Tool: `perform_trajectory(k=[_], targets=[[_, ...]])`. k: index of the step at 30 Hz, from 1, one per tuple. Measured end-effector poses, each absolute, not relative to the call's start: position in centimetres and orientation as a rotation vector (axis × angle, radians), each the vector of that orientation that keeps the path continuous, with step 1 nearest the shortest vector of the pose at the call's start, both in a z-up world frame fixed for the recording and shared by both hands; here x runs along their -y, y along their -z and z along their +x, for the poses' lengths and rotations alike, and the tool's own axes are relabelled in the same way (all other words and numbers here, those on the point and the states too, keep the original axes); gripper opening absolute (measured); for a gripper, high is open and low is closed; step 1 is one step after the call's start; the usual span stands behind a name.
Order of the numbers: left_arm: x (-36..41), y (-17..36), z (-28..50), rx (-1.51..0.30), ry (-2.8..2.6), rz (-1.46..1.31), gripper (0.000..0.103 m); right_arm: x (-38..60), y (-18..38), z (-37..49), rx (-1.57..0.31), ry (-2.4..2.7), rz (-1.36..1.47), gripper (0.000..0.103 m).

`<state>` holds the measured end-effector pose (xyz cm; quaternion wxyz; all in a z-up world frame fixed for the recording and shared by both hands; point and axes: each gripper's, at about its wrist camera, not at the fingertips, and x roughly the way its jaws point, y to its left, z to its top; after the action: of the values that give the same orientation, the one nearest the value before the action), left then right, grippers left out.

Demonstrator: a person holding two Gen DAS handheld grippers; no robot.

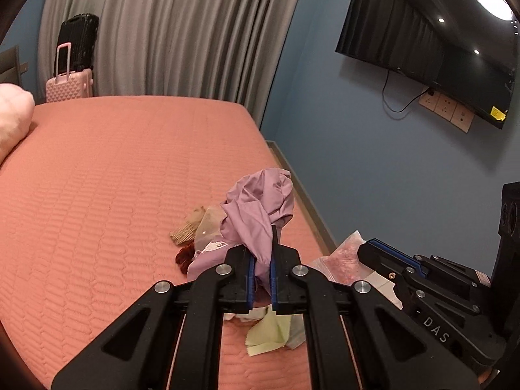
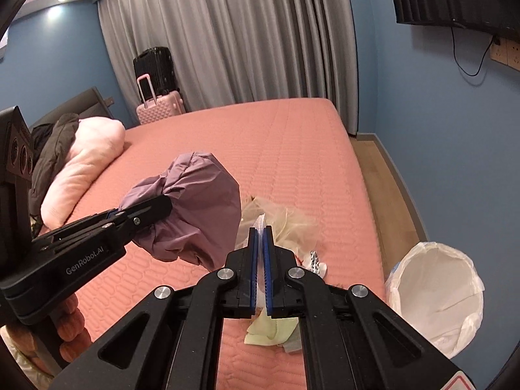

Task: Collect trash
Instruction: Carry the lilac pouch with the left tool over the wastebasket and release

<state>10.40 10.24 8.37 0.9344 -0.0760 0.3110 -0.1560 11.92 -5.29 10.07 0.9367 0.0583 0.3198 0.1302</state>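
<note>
My left gripper [image 1: 262, 276] is shut on a lilac garment [image 1: 256, 208] and holds it bunched above the pink bed; it also shows in the right wrist view [image 2: 191, 208] with the left gripper [image 2: 143, 211] clamped on it. My right gripper [image 2: 260, 260] is shut on a clear plastic bag [image 2: 260, 224]; the bag also shows in the left wrist view [image 1: 341, 256] at the right gripper [image 1: 383, 253]. Pale yellow paper scraps [image 2: 273, 328] lie on the bed below the jaws. A white-lined trash bin [image 2: 435, 289] stands on the floor at the right of the bed.
A beige sock [image 1: 188, 227] and a dark red item [image 1: 183, 258] lie by the garment. Crumpled beige netting [image 2: 292, 221] lies ahead of the right gripper. A pink pillow [image 2: 84, 169], a dark jacket [image 2: 52, 149], suitcases [image 2: 159, 104] and a wall TV [image 1: 432, 45] are around.
</note>
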Motion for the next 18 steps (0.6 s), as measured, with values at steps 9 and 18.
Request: perform_trajectory(k=[9,18], targets=[[-4.2,-12.1,10.7,-0.580,0.456,-0.115,0.006,12.4,-15.7,10.7,-0.562,-0.169,0.157,0.003],[3.5,-12.6,11.4,-0.606,0.594,-0.074,0.007,20.5,-14.2,11.6,-0.595,-0.025,0.170,0.003]])
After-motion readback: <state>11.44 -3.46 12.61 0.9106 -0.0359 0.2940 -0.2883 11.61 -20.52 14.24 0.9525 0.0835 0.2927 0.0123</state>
